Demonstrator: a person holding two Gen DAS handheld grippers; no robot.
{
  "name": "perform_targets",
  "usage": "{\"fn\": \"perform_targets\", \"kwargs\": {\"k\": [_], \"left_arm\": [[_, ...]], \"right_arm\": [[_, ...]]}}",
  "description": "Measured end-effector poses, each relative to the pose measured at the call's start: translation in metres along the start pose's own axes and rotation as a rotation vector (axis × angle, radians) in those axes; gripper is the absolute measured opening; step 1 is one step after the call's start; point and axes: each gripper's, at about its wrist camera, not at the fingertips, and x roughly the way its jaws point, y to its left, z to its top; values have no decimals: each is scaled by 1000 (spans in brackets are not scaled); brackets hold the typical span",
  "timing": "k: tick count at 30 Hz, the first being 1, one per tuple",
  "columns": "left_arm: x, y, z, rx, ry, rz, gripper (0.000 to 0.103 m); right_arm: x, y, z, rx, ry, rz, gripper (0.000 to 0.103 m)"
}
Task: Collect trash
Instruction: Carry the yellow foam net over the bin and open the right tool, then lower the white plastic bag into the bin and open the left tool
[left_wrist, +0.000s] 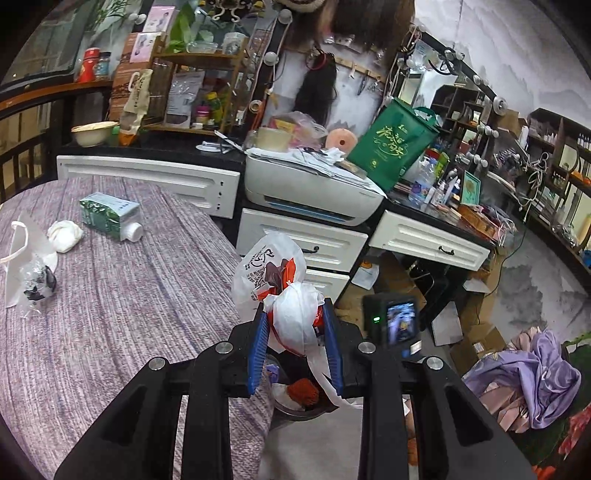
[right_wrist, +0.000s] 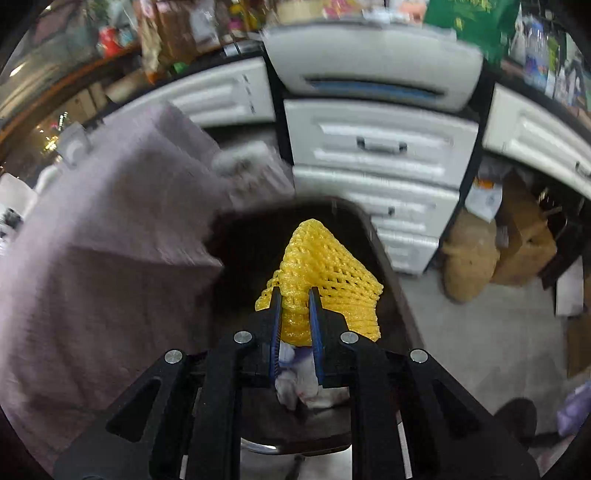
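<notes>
Crumpled white plastic bag (left_wrist: 295, 317) — red print — clamped in left tool (left_wrist: 295, 321) past the counter (left_wrist: 129, 295) edge; right tool (right_wrist: 295, 295) pinches yellow foam net (right_wrist: 325, 266) above dark bin (right_wrist: 369, 229) — cluttered room.

The green tote bag (left_wrist: 393, 146) leaning beside the printer (left_wrist: 314, 188) carries gold brush-style Chinese characters with a small round emblem below them, too stylised to read surely. The white plastic bag (left_wrist: 269, 273) clamped in the left gripper (left_wrist: 295, 325) bears dark printed characters and a red patch, crumpled past reading. Print on the green-and-white carton (left_wrist: 109, 216) lying on the table (left_wrist: 129, 295) is too small to make out, and the right wrist view is too blurred for any text.
</notes>
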Motion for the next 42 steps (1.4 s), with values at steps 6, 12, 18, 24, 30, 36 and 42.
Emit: {"fn": "perform_targets", "kwargs": {"k": [6, 12, 18, 24, 30, 36, 42], "left_arm": [[9, -6, -3, 16, 24, -6, 28], [21, -8, -6, 22, 54, -18, 28], [37, -16, -9, 40, 92, -33, 28], [59, -31, -13, 63, 143, -63, 28], [100, -45, -24, 75, 233, -107, 28], [134, -55, -36, 125, 309, -91, 28], [164, -59, -51, 160, 378, -57, 28]], "right_arm": [[46, -8, -20, 18, 99, -41, 16], [62, -11, -28, 46, 148, -19, 35], [40, -19, -27, 97, 87, -6, 44], [7, -49, -32, 139, 12, -77, 48], [-24, -87, -46, 203, -32, -141, 48], [-42, -112, -61, 257, -60, -186, 48], [-49, -126, -71, 306, -64, -199, 48]]}}
